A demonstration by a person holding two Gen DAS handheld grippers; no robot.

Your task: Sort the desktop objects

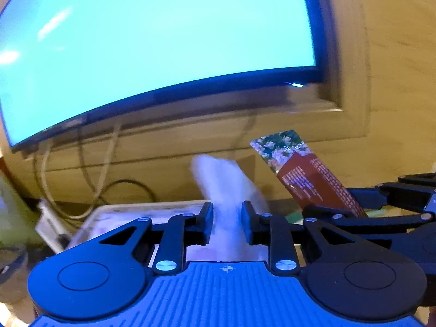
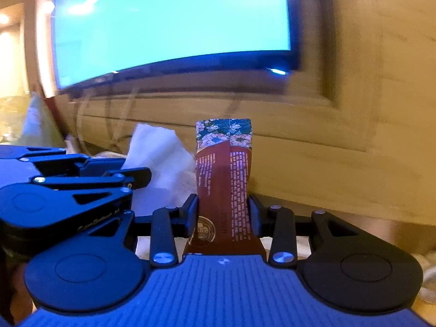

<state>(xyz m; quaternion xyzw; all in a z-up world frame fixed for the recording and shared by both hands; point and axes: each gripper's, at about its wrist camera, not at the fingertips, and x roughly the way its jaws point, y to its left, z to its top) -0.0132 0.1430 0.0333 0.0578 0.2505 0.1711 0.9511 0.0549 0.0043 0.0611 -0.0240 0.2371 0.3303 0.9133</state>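
Observation:
A crumpled white tissue (image 1: 220, 179) stands up between the jaws of my left gripper (image 1: 227, 212), which is shut on it. A slim red sachet (image 2: 223, 163) with a floral top is pinched upright in my right gripper (image 2: 223, 207). The two grippers are side by side and raised above the desk. In the left wrist view the sachet (image 1: 308, 174) leans in from the right with the right gripper (image 1: 340, 212) under it. In the right wrist view the tissue (image 2: 158, 158) and the left gripper (image 2: 136, 177) show at the left.
A monitor (image 1: 152, 49) with a bright cyan screen hangs close ahead on a wooden wall panel (image 1: 395, 81). Cables (image 1: 103, 185) dangle below it. A white tray (image 1: 122, 212) lies under the left gripper, with a white power strip (image 1: 49, 223) to its left.

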